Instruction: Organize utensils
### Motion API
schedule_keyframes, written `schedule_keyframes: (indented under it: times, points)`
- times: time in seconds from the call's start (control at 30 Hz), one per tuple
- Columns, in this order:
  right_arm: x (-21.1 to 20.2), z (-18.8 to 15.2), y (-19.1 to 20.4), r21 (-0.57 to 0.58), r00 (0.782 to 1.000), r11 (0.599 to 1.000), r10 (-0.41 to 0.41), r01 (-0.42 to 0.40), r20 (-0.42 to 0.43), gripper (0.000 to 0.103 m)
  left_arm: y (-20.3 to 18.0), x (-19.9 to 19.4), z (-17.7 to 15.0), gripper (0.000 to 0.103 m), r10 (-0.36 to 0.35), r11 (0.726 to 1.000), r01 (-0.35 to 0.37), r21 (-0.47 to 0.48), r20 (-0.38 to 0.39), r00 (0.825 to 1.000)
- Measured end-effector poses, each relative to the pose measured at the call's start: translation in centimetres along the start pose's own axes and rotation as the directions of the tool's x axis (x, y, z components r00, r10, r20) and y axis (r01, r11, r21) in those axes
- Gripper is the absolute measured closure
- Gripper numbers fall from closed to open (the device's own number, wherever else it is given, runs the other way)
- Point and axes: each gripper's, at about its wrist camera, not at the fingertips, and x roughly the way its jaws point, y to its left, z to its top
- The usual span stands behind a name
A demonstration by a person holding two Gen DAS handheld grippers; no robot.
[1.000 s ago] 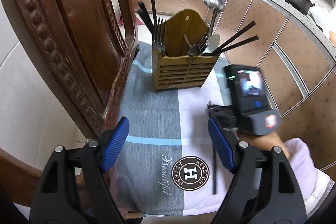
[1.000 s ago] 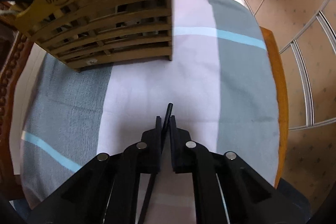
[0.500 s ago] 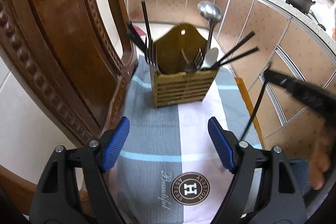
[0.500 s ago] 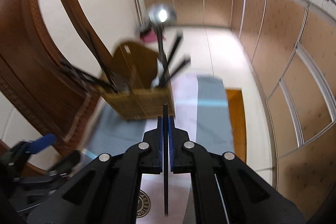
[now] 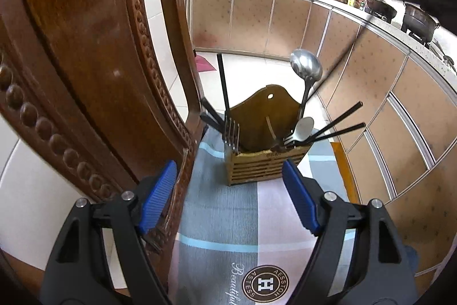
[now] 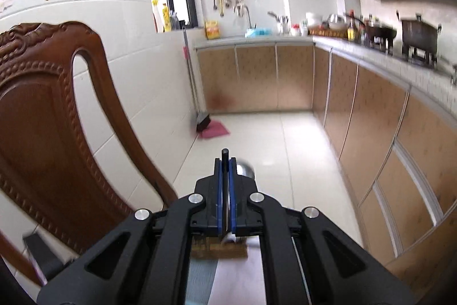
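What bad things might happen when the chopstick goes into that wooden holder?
The right gripper pinches the black chopstick near one end, so it may swing or slip. The wooden utensil holder is crowded with forks, spoons and a tall ladle; the chopstick might knock one or tip the holder.

Both grippers are built from matte black plastic arms with triangular cut-outs and are fastened with round silver screws at the joints. The left gripper (image 5: 230, 197) is fitted with ribbed blue pads (image 5: 156, 195) on its fingers. On the right gripper (image 6: 225, 190), thin blue pads (image 6: 219, 196) are seen edge-on along the inner finger faces.
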Motion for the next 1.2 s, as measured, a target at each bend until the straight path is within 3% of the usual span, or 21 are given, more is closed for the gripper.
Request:
schedule_keyframes:
  times: [0.1, 0.3, 0.57, 0.67, 0.87, 1.0, 1.1, 1.2]
  points:
    - [1.4, 0.2, 0.6, -0.028, 1.0, 0.999, -0.015, 0.015, -0.015, 0.098, 0.3, 0.3, -0.6, 0.027, 0.002, 1.0, -0.002, -0.009, -0.013, 1.0]
    - [6.4, -3.5, 0.6, -0.012, 0.993, 1.0, -0.009, 0.008, -0.117, 0.098, 0.6, 0.7, -1.1, 0.027, 0.001, 1.0, -0.001, -0.014, -0.024, 1.0]
    - [9.5, -7.0, 0.4, -0.049, 0.978, 0.999, -0.02, 0.01, -0.209, 0.096, 0.8, 0.6, -2.0, 0.027, -0.007, 1.0, 0.006, -0.028, -0.009, 1.0]
    - [8.1, -7.8, 0.4, -0.063, 0.98, 0.998, -0.016, 0.004, -0.2, 0.081, 0.7, 0.1, -2.4, 0.025, 0.0, 1.0, 0.0, -0.03, 0.018, 1.0]
    - [-0.5, -11.0, -0.9, -0.068, 0.999, 0.997, -0.031, 0.028, -0.039, 0.045, 0.3, -2.4, -3.5, 0.016, 0.004, 0.999, 0.0, -0.032, 0.118, 0.993]
    - [-5.1, -14.9, -2.2, -0.065, 0.995, 0.993, -0.095, 0.095, 0.009, 0.038, -0.7, -4.9, -4.5, 0.012, 0.021, 1.0, -0.02, -0.011, 0.183, 0.983]
    - [-7.4, -17.2, -2.8, -0.051, 0.983, 0.983, -0.177, 0.179, 0.04, 0.033, -2.0, -7.5, -5.8, 0.008, 0.038, 0.998, -0.047, 0.03, 0.246, 0.969]
    - [-8.9, -18.9, -2.7, -0.062, 0.977, 0.976, -0.209, 0.211, 0.042, 0.027, -3.6, -9.4, -7.1, 0.006, 0.046, 0.996, -0.067, 0.065, 0.282, 0.958]
